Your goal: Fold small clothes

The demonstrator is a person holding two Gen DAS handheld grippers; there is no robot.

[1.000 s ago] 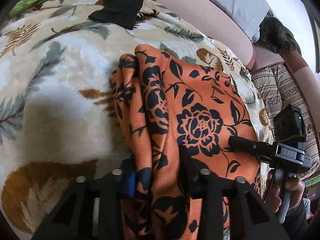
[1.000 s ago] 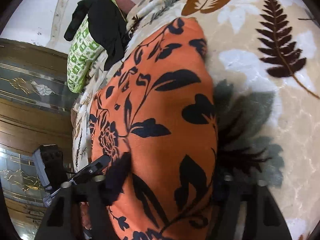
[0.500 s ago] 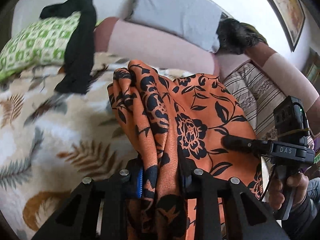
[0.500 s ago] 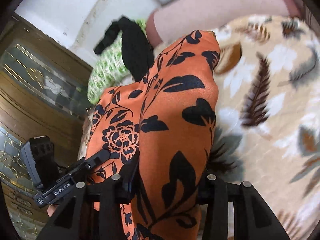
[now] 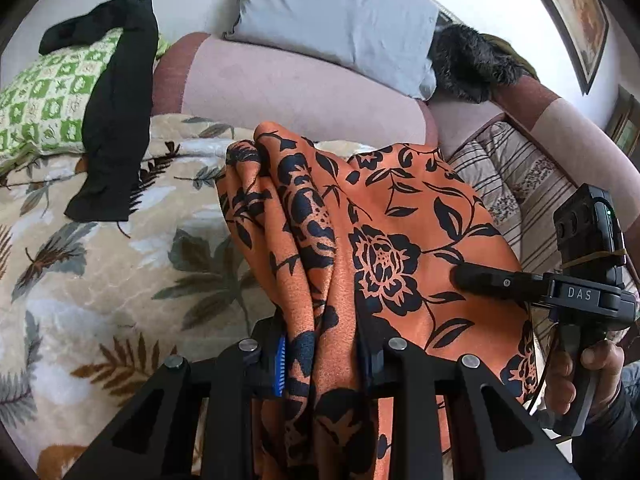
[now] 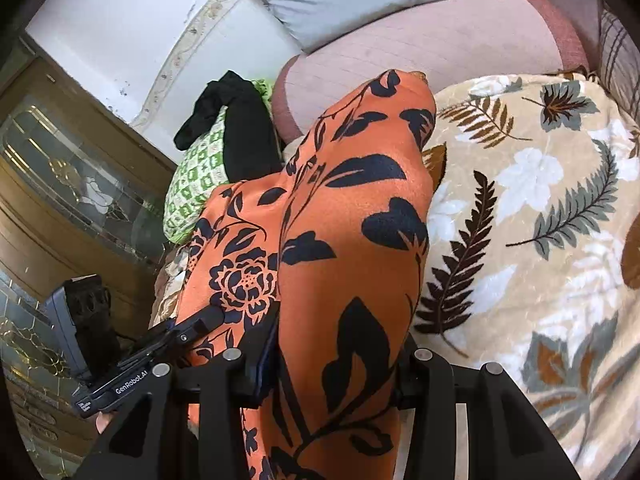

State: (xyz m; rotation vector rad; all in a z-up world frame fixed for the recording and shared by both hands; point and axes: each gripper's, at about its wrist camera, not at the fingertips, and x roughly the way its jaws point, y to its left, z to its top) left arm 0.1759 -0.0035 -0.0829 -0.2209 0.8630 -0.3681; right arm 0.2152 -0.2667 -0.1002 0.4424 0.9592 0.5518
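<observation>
An orange cloth with black flowers (image 5: 400,216) is held up above a leaf-patterned blanket (image 5: 100,264). My left gripper (image 5: 320,356) is shut on a bunched edge of it. My right gripper (image 6: 336,356) is shut on another edge of the same cloth (image 6: 360,208), which drapes forward over its fingers. The right gripper also shows in the left wrist view (image 5: 520,280), at the cloth's right side. The left gripper shows at the lower left of the right wrist view (image 6: 160,348).
A black garment (image 5: 116,120) hangs over a green checked pillow (image 5: 44,100). A grey pillow (image 5: 340,12) leans on the pink sofa back (image 5: 300,88). A wooden cabinet with glass doors (image 6: 60,200) stands at the left. A striped cushion (image 5: 520,184) lies at the right.
Both grippers have lifted the orange cloth off the blanket and tilted upward, so the sofa back and pillows have come into view. Both stayed shut on the cloth.
</observation>
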